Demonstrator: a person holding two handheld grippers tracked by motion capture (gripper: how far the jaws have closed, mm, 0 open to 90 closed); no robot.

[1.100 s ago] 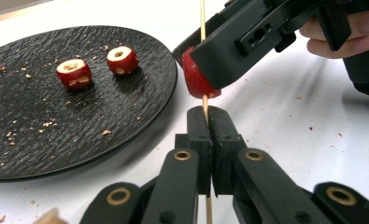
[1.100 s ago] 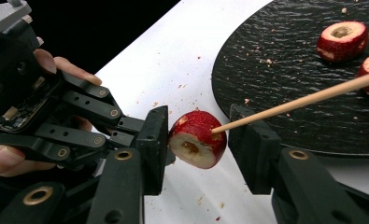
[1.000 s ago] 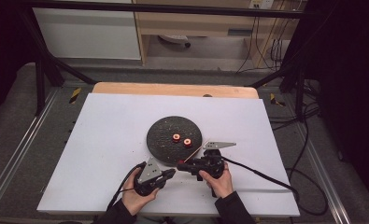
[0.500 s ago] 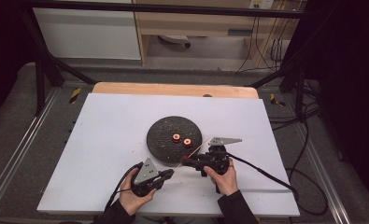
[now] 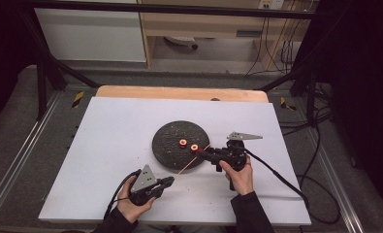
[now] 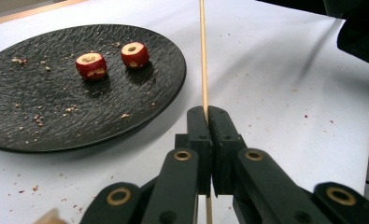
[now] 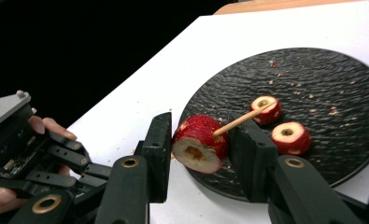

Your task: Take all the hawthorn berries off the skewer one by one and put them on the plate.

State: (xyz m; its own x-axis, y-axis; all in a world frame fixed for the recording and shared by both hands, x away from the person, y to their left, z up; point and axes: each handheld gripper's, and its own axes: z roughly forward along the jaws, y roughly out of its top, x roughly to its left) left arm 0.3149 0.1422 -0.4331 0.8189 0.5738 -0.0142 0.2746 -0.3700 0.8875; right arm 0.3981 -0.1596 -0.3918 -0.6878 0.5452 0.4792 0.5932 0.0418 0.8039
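Note:
A black round plate (image 5: 167, 141) lies mid-table with two red cored fruit pieces (image 5: 183, 142) (image 5: 194, 147) on it. My left gripper (image 5: 169, 180) is near the front edge, shut on a thin wooden skewer (image 5: 186, 165) that slants up toward the plate. In the left gripper view the skewer (image 6: 202, 56) runs straight out from between the jaws of that gripper (image 6: 209, 112). My right gripper (image 7: 203, 135) is shut on a third red fruit piece (image 7: 201, 142) over the plate's near rim (image 7: 219, 182). The skewer tip (image 7: 243, 119) pokes out of this piece.
The table has a white cover (image 5: 106, 145), and crumbs dot both it and the plate. A bare wooden strip (image 5: 179, 92) runs along the far edge. Black cables (image 5: 276, 172) trail from the right gripper across the table to the floor at the right.
My right gripper has risen and moved away from me toward the plate with the fruit piece in it. The left gripper has hardly moved.

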